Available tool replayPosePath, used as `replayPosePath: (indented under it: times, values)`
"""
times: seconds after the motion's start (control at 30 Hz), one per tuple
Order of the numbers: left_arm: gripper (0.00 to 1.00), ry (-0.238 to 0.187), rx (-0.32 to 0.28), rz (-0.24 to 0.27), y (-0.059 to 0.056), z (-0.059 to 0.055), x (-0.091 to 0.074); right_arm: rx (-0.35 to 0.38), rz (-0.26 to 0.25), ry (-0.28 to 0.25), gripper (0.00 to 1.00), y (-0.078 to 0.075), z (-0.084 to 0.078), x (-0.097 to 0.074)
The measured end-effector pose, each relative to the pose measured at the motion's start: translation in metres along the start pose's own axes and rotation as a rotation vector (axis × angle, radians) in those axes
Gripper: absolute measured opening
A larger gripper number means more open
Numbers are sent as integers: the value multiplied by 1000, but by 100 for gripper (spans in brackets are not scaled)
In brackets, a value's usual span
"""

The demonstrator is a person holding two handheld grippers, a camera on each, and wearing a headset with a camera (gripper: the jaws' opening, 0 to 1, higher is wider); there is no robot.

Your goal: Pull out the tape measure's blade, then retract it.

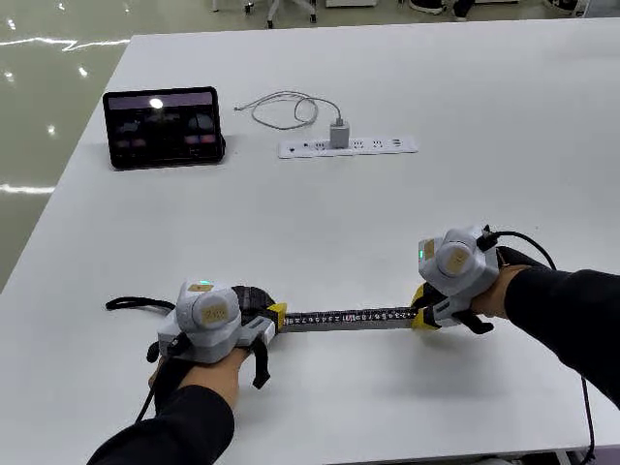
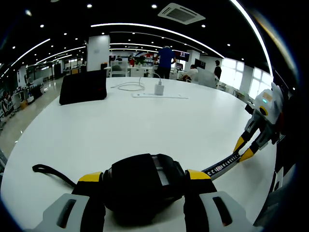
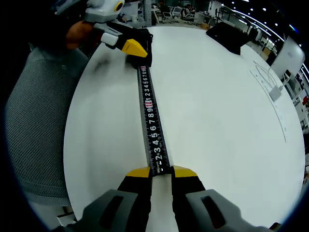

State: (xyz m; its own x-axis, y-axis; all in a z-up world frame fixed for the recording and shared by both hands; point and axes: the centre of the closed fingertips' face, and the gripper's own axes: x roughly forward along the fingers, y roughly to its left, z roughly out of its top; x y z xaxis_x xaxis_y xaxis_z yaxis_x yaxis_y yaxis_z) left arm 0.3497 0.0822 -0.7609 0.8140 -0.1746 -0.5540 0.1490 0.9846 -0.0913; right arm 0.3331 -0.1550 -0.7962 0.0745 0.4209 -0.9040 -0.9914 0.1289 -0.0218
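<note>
Tape measure (image 1: 250, 298) lies lower left in head view on desk (image 1: 387, 213), left gripper (image 2: 145, 179) clenched on its case. Right gripper (image 3: 161, 171), lower right, pinches blade (image 3: 152, 121) tip. Blade partly out btwn them; pull prob. underway, retract not yet started.

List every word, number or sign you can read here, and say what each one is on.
"2 3 4 5 6 7 8 9 10", the 10 in red, further digits beyond too small to be sure of: blade, right gripper view.
"2 3": same blade, left gripper view.
Blade in the head view: marks too small to read.
Tablet screen: blurred, unreadable.
Power strip: markings too small to read.
</note>
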Motion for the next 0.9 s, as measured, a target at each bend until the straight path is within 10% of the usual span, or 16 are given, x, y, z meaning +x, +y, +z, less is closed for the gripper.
replayPosePath:
  times: [0.9]
  values:
    - [62, 7, 6, 0, -1, -1, 0, -13, 11, -21, 10, 2, 19, 9]
